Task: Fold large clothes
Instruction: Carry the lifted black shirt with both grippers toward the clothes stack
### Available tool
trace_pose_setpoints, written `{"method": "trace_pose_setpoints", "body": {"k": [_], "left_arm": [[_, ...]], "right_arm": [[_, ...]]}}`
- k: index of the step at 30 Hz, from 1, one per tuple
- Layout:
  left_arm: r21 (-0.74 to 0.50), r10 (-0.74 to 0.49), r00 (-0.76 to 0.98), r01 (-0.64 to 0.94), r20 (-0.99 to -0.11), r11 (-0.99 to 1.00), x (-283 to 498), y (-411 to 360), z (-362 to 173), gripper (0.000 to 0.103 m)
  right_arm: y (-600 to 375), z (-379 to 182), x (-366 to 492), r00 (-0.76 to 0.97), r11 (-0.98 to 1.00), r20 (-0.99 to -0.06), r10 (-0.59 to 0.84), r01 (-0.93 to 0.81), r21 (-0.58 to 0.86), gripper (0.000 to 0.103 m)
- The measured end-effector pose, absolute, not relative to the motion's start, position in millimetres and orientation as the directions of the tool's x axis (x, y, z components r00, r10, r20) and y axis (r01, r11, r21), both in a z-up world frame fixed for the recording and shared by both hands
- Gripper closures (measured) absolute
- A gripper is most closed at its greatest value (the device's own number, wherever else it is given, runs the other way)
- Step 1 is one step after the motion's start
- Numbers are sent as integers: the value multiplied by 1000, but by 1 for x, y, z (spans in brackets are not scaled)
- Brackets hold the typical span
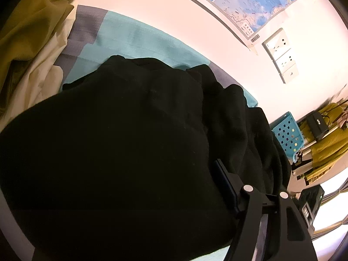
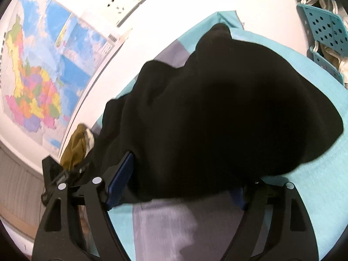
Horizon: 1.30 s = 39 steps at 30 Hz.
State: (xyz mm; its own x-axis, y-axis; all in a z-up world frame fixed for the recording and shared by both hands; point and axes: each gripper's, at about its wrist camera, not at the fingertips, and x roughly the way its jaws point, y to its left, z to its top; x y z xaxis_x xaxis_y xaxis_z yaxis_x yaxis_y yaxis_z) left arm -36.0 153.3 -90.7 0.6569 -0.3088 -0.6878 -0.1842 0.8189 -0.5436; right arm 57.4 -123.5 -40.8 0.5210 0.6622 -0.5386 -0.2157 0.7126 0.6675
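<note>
A large black garment [image 1: 121,143] lies bunched on a teal and grey sheet [image 1: 134,37]. In the left wrist view it fills the frame and covers the left finger; only the right finger [image 1: 226,187] with its blue pad shows, pressed against the cloth. In the right wrist view the black garment [image 2: 217,117] lies between the two wide-apart fingers [image 2: 120,180], its near edge draped over both blue pads. The right gripper [image 2: 180,187] is open around that edge.
Olive and cream clothes [image 1: 30,43] are piled at the left. Teal perforated baskets [image 2: 322,26] stand at the right, one also in the left wrist view [image 1: 287,134]. A wall map [image 2: 43,69] and wall sockets [image 1: 280,54] hang behind the sheet [image 2: 315,174].
</note>
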Motion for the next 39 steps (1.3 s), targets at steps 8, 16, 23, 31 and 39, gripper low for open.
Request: {"method": "trace_pose_setpoints", "body": {"k": [8,16,23,31,39], "left_arm": [[-508,-292,650,-168,-702,845,-32,147,-89,34],[-356,-214,621,-112,-754,928,-17,139,-78,29],[-268,-123,634,-137,-763,954,-5,128,-82,21],[-228,-65,659,-164,-750,960,-5,125,-77,50],[-388,-204,692,-120,-693,914,-35,143,-42,80]], "right_arm": [[-112,-41,77,552,699,-508,661,-206,685,20],[-97,-39,91,570,711,-497,654,-238,662,19],[-87,-41,99,567,734,-517,641,-257,629,30],[-89,-46,105,504,692,-512,696,-281,665,80],[-106,-8,76,452,589,-419,787,-351,728,88]]}}
